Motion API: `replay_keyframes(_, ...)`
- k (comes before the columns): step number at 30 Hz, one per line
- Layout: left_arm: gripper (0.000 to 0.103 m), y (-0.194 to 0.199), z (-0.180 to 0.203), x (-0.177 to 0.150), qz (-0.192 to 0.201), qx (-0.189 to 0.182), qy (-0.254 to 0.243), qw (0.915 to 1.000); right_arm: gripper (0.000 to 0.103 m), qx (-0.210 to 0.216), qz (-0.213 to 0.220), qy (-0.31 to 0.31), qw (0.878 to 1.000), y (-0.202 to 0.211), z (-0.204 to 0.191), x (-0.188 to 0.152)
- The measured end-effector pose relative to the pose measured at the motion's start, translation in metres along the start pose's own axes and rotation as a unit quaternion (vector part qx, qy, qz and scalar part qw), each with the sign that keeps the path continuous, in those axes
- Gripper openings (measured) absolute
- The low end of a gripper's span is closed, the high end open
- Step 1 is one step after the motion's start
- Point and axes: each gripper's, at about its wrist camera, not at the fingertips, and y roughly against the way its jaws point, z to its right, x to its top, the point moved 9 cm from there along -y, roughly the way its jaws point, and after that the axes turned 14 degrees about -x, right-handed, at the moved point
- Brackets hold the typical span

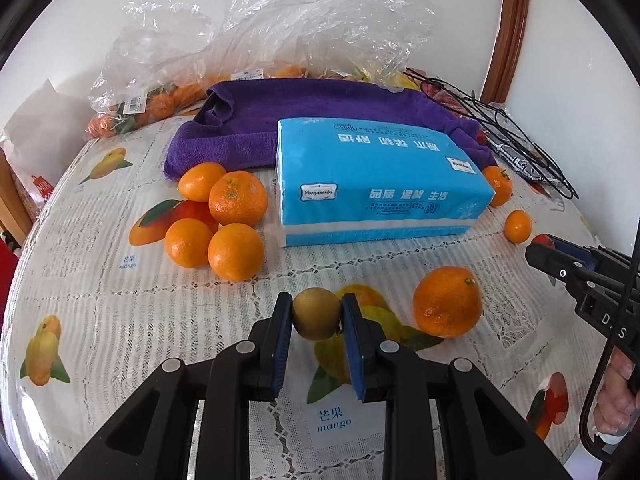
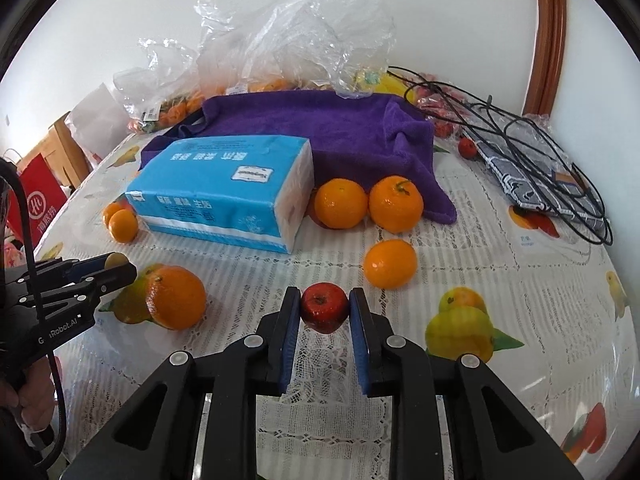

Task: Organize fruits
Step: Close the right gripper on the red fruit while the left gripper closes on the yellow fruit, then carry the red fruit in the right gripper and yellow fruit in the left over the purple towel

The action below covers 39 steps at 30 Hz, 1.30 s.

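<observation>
Left hand-held gripper [image 1: 316, 312]: black frame, blue pads
Right hand-held gripper [image 2: 325, 308]: black frame, blue pads
Round fruit [image 1: 316, 314]: dull olive-brown
Small apple [image 2: 324, 307]: glossy dark red
Large orange [image 1: 447, 307]: bright orange, dimpled skin
Cluster of four oranges [image 1: 224, 224]: bright orange
Tissue pack [image 1: 376, 184]: sky blue with white lettering and a white band
Towel [image 1: 304, 120]: deep purple
Surface cover [image 1: 120, 312]: white lace pattern with printed yellow, orange and red mangoes and green leaves
Plastic bags [image 1: 280, 28]: clear, crinkled
Cable at 2 o'clock [image 1: 500, 120]: black

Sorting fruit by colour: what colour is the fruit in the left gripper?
Dull yellow-green, olive-brown; the small round fruit shows best in the left wrist view.
</observation>
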Motion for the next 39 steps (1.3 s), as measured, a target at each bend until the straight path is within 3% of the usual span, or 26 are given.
replay_keyframes(17, 0.024, 0.038, -0.004, 0.068, 0.036, 0.011, 0.015, 0.9992, 0.025, 0.025, 0.044, -0.03, 0.998, 0.029, -0.019, 0.088)
replay_keyframes(25, 0.024, 0.036, -0.005, 0.105, 0.044, 0.009, 0.014, 0.9989, 0.025, 0.026, 0.05, -0.021, 0.998, 0.024, -0.026, 0.12)
replay_keyframes(39, 0.024, 0.027, -0.024, 0.141, 0.046, 0.016, 0.022, 0.9986, 0.025, 0.024, 0.053, -0.033, 0.998, 0.002, -0.024, 0.158)
